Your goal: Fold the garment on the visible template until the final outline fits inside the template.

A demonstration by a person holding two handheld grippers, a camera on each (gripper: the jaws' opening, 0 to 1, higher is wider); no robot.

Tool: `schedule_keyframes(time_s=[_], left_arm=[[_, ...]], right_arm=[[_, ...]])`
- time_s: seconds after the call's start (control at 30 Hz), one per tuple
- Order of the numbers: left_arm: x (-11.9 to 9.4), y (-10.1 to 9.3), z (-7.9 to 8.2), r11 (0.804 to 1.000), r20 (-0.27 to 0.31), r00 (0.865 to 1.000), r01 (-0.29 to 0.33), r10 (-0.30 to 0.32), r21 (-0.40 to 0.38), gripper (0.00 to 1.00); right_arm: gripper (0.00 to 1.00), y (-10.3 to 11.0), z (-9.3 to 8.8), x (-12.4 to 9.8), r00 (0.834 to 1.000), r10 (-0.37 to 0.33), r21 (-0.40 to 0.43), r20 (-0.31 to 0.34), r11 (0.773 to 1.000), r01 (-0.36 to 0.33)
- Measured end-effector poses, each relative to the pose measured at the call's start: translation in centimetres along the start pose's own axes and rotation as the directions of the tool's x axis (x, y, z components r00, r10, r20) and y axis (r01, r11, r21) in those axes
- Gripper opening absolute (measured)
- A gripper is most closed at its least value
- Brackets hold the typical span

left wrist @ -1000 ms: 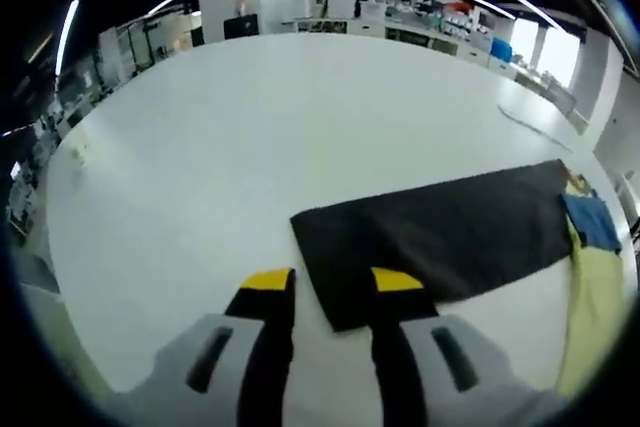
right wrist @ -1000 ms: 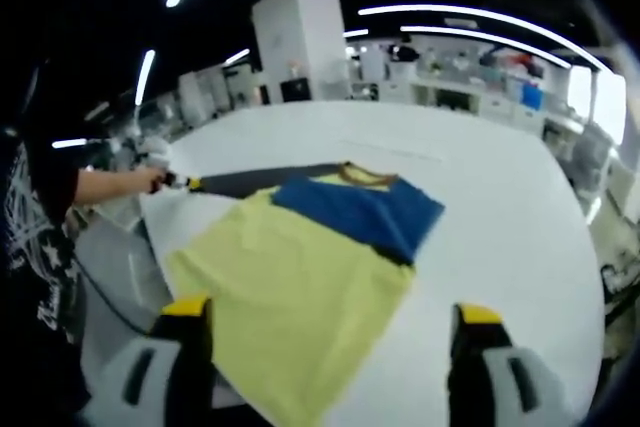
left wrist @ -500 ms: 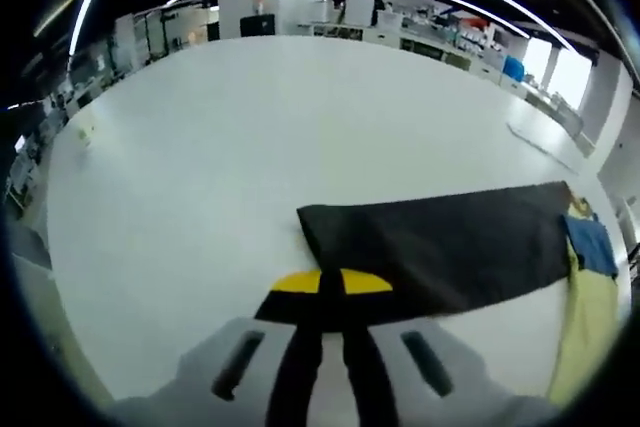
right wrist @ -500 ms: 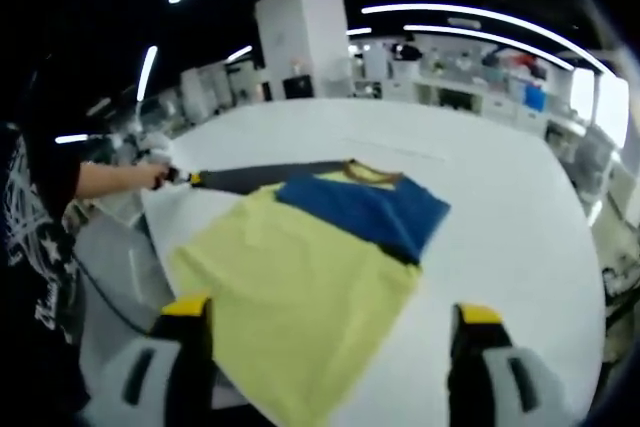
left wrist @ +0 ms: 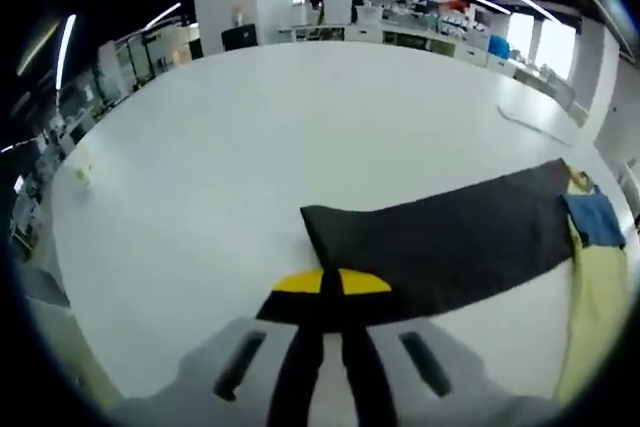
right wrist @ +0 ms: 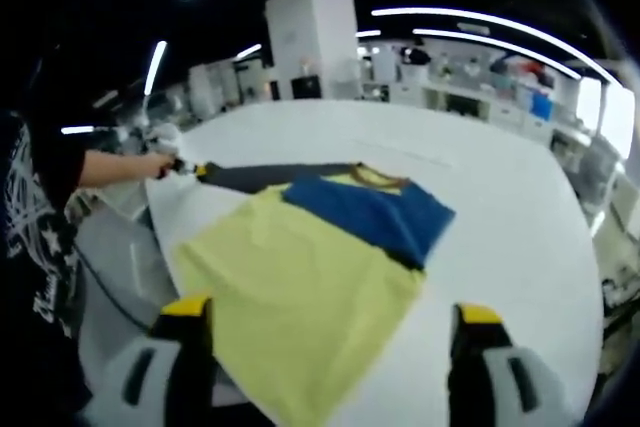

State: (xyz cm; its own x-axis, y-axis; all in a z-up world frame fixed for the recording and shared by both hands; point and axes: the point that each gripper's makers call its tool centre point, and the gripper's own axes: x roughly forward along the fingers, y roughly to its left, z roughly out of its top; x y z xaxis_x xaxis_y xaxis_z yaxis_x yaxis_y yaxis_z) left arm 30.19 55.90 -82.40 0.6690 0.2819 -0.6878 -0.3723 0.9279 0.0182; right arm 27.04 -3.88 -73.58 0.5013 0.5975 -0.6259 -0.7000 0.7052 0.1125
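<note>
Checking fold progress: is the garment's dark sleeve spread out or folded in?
Spread out: the dark sleeve lies flat, extended from the yellow body.

Yellow-and-blue garment (right wrist: 320, 267), black template (left wrist: 450, 242), white table (left wrist: 250, 137).

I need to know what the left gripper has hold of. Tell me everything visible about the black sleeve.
The black sleeve is a long, flat band of matte dark fabric lying stretched across the white table. Its far end joins the yellow and blue garment. At its near end the left gripper, yellow-tipped jaws together, pinches the sleeve's edge. It looks smooth, without clear wrinkles.
</note>
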Motion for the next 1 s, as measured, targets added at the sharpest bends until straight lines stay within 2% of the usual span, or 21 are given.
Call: schedule_keyframes(time_s=[0.2, 0.43, 0.63, 0.77, 1.0], left_arm=[[-0.6, -0.6, 0.4, 0.999, 0.002, 1.0, 0.015, -0.014, -0.029, 0.0], [-0.7, -2.0, 1.6, 0.996, 0.029, 0.997, 0.073, -0.072, -0.047, 0.0], [-1.1, -3.9, 2.8, 0.994, 0.043, 0.993, 0.109, -0.108, -0.018, 0.0], [-1.5, -5.8, 3.4, 0.986, 0.054, 0.985, 0.166, -0.165, -0.023, 0.0], [-2.0, -7.9, 4.1, 0.977, 0.062, 0.975, 0.213, -0.213, -0.003, 0.0]], right_arm=[[0.99, 0.0, 0.1, 0.0, 1.0, 0.003, 0.005, 0.007, 1.0, -0.003], [0.99, 0.8, 0.5, 0.2, 1.0, 0.017, -0.006, 0.016, 1.0, -0.017], [0.99, 1.0, 0.4, 0.2, 1.0, 0.026, -0.009, 0.017, 1.0, -0.026], [0.99, 1.2, 0.5, 0.1, 0.999, 0.029, -0.013, 0.02, 1.0, -0.028], [0.99, 1.6, 0.5, 0.2, 0.999, 0.031, -0.012, 0.028, 0.999, -0.031]])
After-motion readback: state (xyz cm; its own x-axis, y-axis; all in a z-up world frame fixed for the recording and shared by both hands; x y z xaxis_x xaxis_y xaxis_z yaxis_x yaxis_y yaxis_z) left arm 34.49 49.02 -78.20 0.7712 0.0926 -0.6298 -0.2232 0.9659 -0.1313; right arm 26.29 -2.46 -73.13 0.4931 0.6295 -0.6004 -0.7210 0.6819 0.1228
